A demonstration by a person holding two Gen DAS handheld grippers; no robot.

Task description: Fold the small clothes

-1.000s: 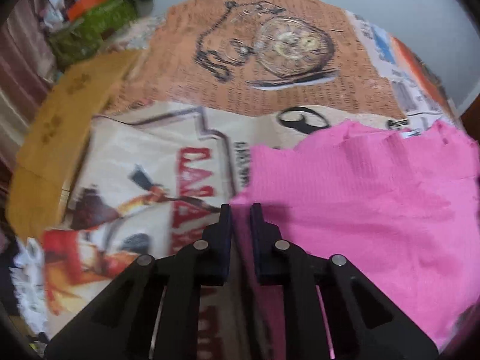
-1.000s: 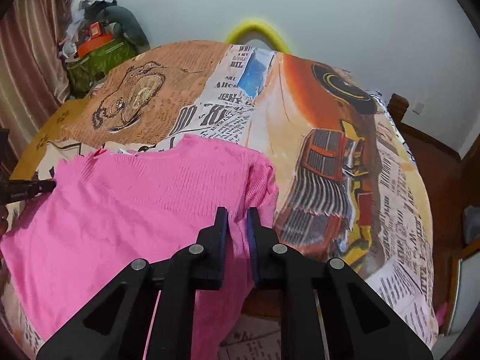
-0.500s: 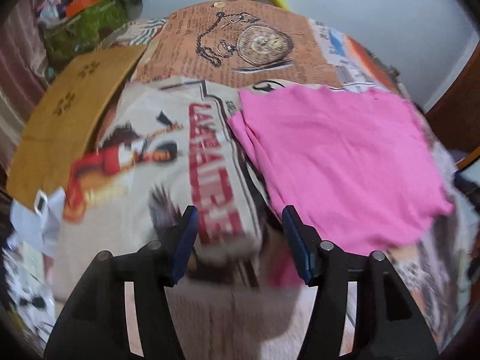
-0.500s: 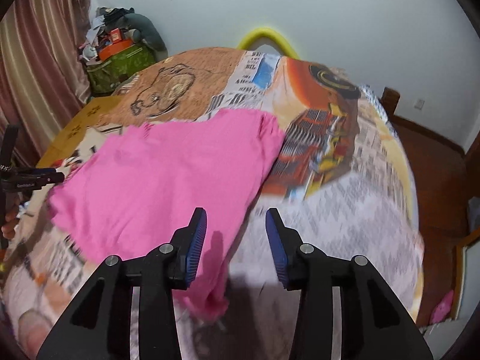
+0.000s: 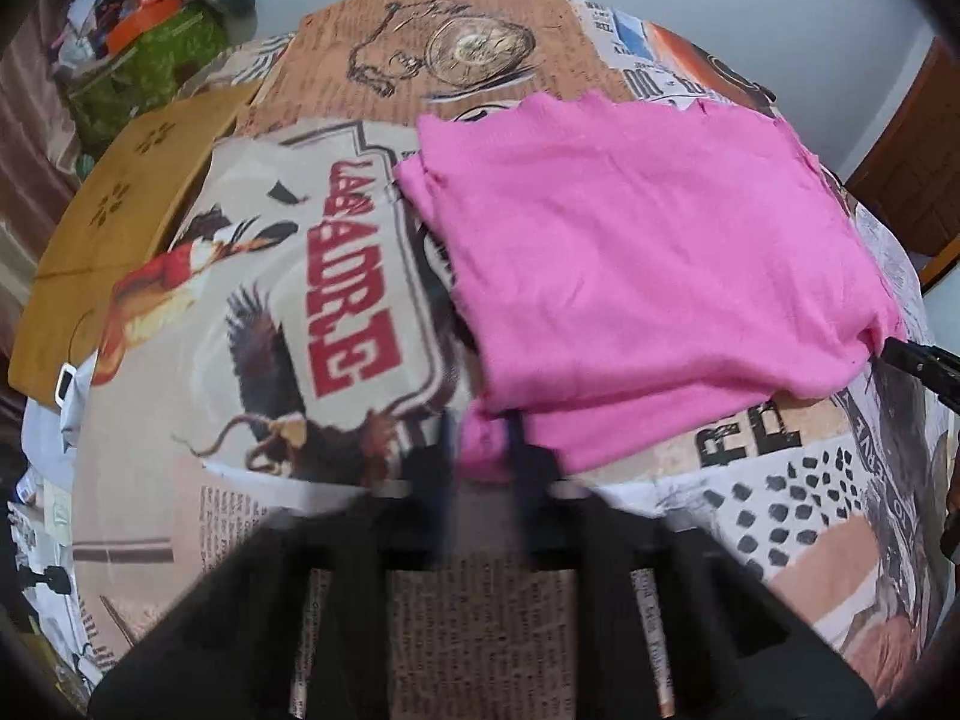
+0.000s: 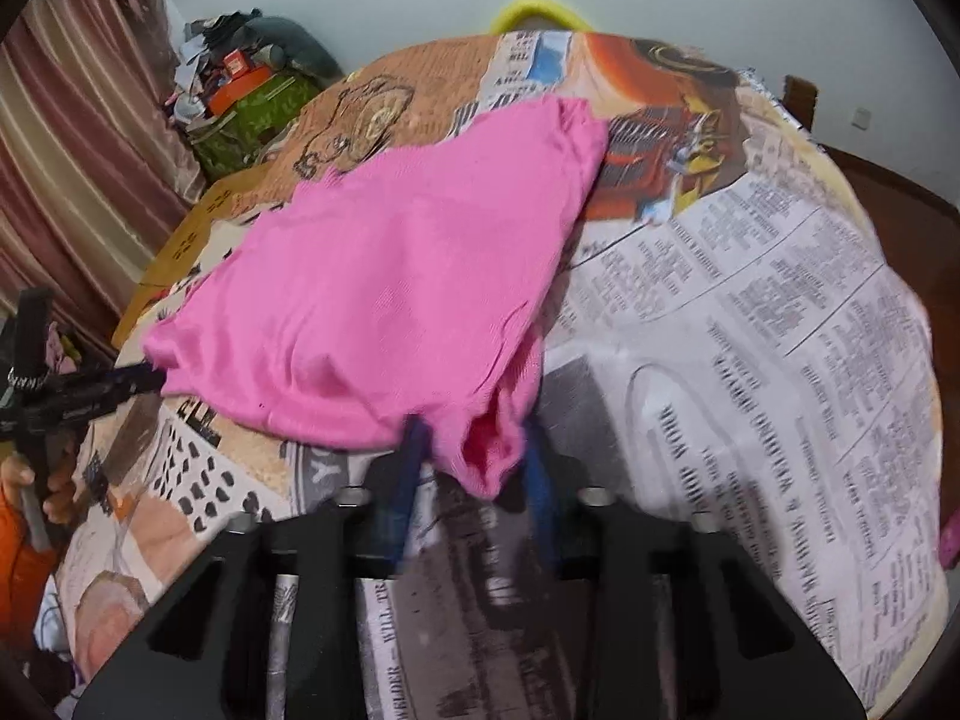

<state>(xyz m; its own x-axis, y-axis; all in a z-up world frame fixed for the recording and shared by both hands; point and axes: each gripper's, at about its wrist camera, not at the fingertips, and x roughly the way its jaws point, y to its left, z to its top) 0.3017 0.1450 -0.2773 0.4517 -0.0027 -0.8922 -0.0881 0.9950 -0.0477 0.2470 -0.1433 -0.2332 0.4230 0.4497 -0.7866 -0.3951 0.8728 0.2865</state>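
A bright pink knit garment lies spread on a round table covered by a printed cloth of newspaper text, a pocket watch and an old truck. It sits toward the right half of the table as the left view has it, folded over so a second layer peeks out along its near edge.

The left tool has just been closing, and its blurred black fingers now pinch the garment's near left corner, a small bunch of pink between them. The right tool has also just been closing; a hanging pink corner is gathered between its blue-edged fingers at the near right of the garment.

In the right view the left tool's tip meets the far-left corner. Beyond the table stand a green patterned bag and a striped curtain.
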